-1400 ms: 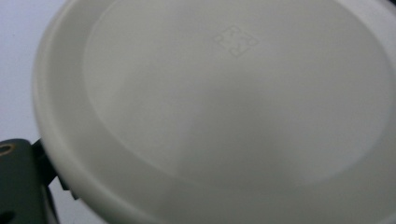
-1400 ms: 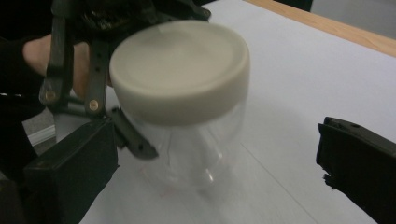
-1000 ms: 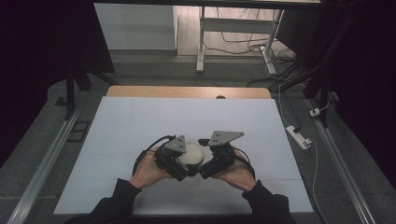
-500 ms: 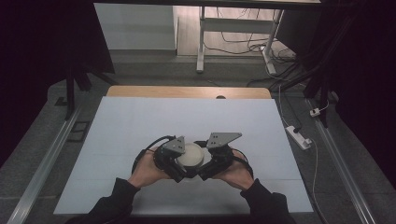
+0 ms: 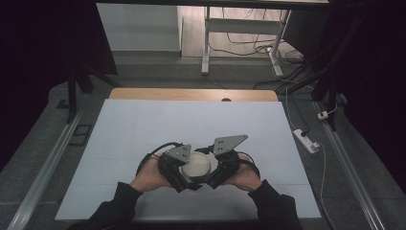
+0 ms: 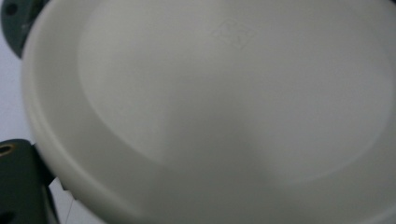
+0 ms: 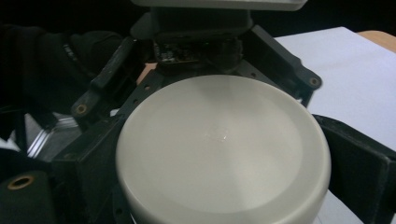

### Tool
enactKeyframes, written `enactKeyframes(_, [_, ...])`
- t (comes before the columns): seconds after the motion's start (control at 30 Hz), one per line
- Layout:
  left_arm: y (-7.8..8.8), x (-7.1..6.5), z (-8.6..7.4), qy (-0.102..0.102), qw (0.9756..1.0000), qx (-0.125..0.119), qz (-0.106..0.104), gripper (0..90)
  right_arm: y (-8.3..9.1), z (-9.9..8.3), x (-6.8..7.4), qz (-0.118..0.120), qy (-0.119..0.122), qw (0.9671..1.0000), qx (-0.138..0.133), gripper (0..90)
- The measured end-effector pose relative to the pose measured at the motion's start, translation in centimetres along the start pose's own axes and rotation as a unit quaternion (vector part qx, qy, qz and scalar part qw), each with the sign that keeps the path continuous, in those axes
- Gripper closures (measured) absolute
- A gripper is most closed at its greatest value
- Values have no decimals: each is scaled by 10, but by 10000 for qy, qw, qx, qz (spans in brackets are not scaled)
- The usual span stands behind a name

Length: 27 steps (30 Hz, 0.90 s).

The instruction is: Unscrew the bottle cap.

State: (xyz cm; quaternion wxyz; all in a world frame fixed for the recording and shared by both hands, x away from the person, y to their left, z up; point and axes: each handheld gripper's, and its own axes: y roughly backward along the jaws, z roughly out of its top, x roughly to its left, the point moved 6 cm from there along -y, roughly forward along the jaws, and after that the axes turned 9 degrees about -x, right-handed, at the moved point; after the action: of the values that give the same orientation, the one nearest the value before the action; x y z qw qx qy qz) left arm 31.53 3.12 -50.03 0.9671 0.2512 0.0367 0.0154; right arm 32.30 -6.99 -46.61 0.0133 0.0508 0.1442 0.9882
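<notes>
A white round container (image 5: 197, 164) with a smooth flat top is held between both grippers near the table's front edge. My left gripper (image 5: 184, 173) takes it from the left, and its dark jaw rests on the rim (image 6: 42, 140) at close range. My right gripper (image 7: 205, 186) is shut on the white container (image 7: 223, 149), with one black jaw on each side. Behind the container, the left gripper's body (image 7: 201, 37) faces the right gripper's camera. Both fingertip pairs are hidden under the container in the high view.
The white table sheet (image 5: 143, 129) spreads out ahead and to both sides, with a wooden strip (image 5: 191, 94) at its far edge. A power strip (image 5: 306, 140) and cables lie on the floor to the right. Metal rails (image 5: 43, 172) run alongside the table.
Both hands and the white container have drifted slightly toward the table's front edge. The grip looks the same.
</notes>
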Motion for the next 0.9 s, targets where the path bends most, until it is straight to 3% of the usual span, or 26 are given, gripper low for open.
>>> enactKeyframes(0.07, [0, -2, 0, -43, 9999, -54, -142, 70, 0, 0, 1, 181, -8, 9998, -26, 75])
enactKeyframes(0.17, [0, -7, 1, -185, 9989, -102, -428, 69, 1, -1, 3, 638, 16, 9979, -132, 74])
enactKeyframes(0.23, [0, -7, 1, -185, 9989, -127, -409, 69, 2, -1, 4, 886, 38, 9957, -278, 72])
enactKeyframes(0.3, [0, -6, 1, -156, 9993, -130, -308, 69, 2, -1, 3, 903, 16, 9954, -325, 70])
enactKeyframes(0.43, [6, 6, 1, 100, 9994, -165, 278, 69, 3, 0, -6, 297, -222, 9988, -321, 0])
enactKeyframes(0.53, [7, 12, 1, 270, 9972, -109, 689, 69, 3, 3, -10, -239, -268, 9992, -172, 0])
enactKeyframes(0.6, [8, 16, 0, 376, 9953, -98, 882, 69, 2, 4, -12, -588, -305, 9977, -106, 0])
enactKeyframes(0.7, [9, 19, -1, 449, 9937, -89, 1026, 69, 0, 4, -14, -1068, -317, 9938, -49, 0])
enactKeyframes(0.77, [10, 18, -1, 447, 9937, -102, 1019, 69, -1, 5, -14, -1206, -244, 9924, -50, 4])
enactKeyframes(0.9, [9, 16, 1, 398, 9948, -118, 932, 69, -3, 5, -12, -1133, -267, 9931, -130, 28])
